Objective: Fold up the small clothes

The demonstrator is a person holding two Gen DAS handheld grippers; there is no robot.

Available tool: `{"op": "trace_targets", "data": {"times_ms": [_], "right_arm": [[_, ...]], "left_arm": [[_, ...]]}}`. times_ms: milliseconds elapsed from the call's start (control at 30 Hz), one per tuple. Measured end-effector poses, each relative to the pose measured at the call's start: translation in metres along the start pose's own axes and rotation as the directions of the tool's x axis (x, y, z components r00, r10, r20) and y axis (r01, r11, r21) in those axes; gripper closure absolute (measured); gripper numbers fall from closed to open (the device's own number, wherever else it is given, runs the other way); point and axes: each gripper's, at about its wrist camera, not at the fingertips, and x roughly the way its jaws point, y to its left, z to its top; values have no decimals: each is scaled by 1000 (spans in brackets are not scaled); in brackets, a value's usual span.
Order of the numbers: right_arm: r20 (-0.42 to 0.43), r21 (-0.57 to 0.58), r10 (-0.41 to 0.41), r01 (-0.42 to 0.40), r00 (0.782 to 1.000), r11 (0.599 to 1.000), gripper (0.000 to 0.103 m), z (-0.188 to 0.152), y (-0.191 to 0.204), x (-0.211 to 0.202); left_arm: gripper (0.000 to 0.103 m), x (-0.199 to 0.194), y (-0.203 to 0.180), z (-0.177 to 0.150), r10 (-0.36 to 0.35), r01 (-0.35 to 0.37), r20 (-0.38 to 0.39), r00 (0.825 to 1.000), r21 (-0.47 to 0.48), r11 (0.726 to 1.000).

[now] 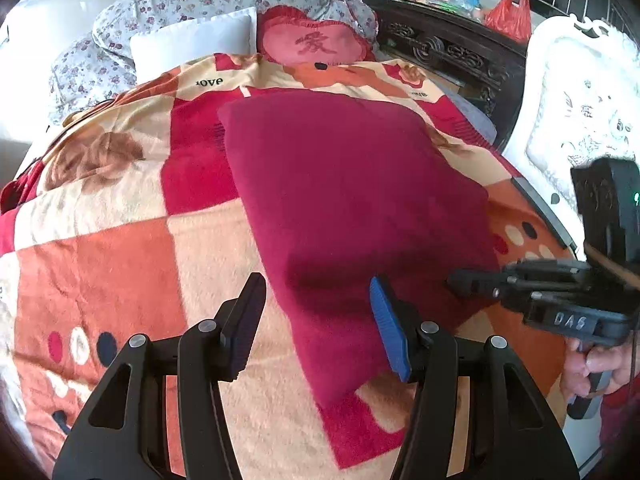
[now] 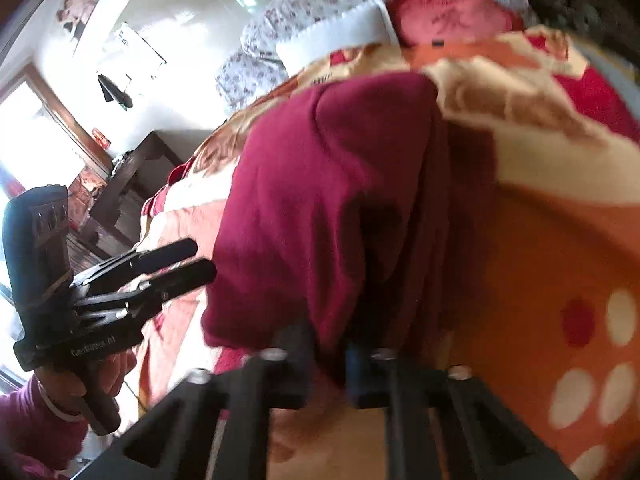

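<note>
While the left gripper [image 1: 320, 328] hangs wide open and the right gripper [image 2: 328, 364] pinches its near edge, the soft, light red garment [image 1: 352, 184] on the blanket [image 1: 120, 260] is best taken at its corners.

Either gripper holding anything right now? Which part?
Left gripper: open, nothing held. Right gripper: fingers appear shut on the near edge of the maroon garment, though that view is blurred.

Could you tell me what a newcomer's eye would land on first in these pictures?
First the dark red garment, lying on the patchwork blanket in the middle of the bed. Next the open left gripper hovering over its near edge, then the heart-shaped red cushion by the pillows beyond.
</note>
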Motion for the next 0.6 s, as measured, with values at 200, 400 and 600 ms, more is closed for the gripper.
{"op": "trace_targets", "data": {"times_ms": [200, 400, 600], "right_arm": [[-22, -8, -50, 50, 998, 999, 97, -25, -1, -4], [81, -39, -106, 110, 991, 993, 88, -15, 8, -36], [227, -52, -152, 168, 962, 984, 79, 26, 22, -64]], "left_arm": [[49, -6, 4, 2, -1, 2, 28, 1000, -19, 1000], [49, 0, 5, 9, 10, -8, 28, 1000, -53, 999], [49, 12, 7, 23, 81, -78, 43, 996, -68, 995]]}}
